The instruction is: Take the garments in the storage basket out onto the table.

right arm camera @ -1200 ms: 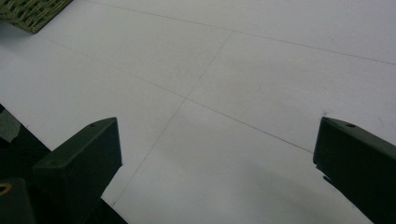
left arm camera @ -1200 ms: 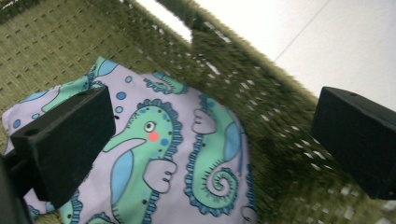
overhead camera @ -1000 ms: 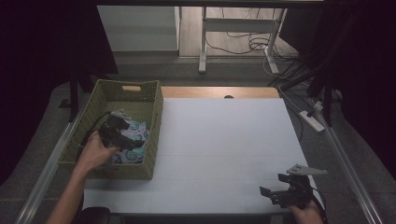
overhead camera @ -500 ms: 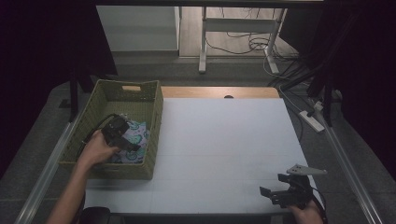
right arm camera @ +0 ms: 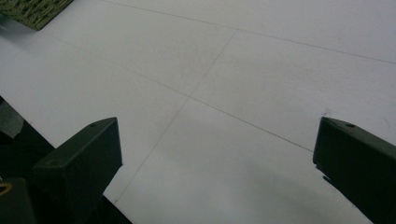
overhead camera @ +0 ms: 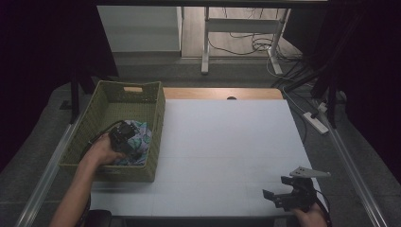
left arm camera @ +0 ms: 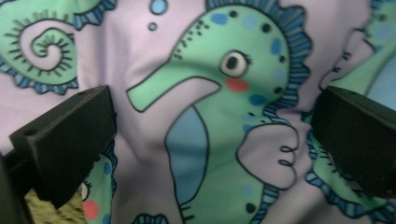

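Overall, the white table point(overhead camera: 227, 151) has thin seam lines and a wooden strip along its far edge, and it stands in a dim room with a grey floor and loose cables point(overhead camera: 246, 45) behind it. At the left side of the table sits a green woven basket point(overhead camera: 142, 94), and inside it lies a lilac cloth point(overhead camera: 142, 137) printed with green seahorses. The left gripper point(overhead camera: 124, 137) is lowered into the basket; in the left gripper view its jaws stand wide apart, just over the cloth point(left arm camera: 219, 116), and I cannot tell if they touch it. The right gripper point(overhead camera: 288, 196) is at the near right corner of the table, jaws wide apart, holding nothing.
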Demonstrator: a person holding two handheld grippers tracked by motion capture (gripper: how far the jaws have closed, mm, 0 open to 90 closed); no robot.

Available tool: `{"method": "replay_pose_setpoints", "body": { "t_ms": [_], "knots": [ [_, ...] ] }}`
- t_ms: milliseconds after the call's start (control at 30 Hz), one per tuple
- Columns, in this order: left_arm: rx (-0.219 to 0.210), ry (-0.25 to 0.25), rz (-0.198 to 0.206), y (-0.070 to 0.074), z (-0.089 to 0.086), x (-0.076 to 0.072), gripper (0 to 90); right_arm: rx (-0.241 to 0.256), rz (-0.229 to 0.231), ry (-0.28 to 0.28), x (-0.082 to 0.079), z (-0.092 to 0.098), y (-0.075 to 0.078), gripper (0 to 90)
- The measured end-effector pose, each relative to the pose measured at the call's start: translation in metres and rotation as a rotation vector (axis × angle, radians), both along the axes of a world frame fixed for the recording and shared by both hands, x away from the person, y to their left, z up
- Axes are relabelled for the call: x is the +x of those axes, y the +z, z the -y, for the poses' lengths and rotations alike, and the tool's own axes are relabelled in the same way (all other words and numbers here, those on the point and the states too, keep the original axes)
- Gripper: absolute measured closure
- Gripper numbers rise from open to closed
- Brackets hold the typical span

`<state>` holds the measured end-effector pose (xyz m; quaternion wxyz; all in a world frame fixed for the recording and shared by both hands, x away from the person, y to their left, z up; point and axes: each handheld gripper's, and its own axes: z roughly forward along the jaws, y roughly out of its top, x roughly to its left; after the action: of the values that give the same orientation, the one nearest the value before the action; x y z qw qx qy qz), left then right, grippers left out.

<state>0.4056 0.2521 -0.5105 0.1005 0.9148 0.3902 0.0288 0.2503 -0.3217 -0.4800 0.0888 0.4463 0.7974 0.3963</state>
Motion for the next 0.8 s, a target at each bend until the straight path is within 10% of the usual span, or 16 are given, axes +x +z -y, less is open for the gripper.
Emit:
{"method": "replay_pose_setpoints", "body": {
  "t_ms": [167,433,633,800],
  "knots": [
    [-0.004,0.011,0.014,0.001,-0.001,-0.001,2.9,-0.001,0.002,0.004,0.000,0.000,0.000,1.3],
    [-0.073,0.082,-0.042,0.011,-0.011,-0.004,59.8,-0.006,0.001,0.007,0.000,-0.001,0.000,1.3],
    [-0.014,0.116,-0.053,0.016,-0.002,-0.003,69.3,-0.001,-0.004,0.005,0.001,0.000,0.000,1.3],
    [-0.093,0.197,-0.090,0.021,-0.012,0.001,74.0,0.004,-0.005,0.004,0.001,0.000,0.000,1.3]
  ]
}}
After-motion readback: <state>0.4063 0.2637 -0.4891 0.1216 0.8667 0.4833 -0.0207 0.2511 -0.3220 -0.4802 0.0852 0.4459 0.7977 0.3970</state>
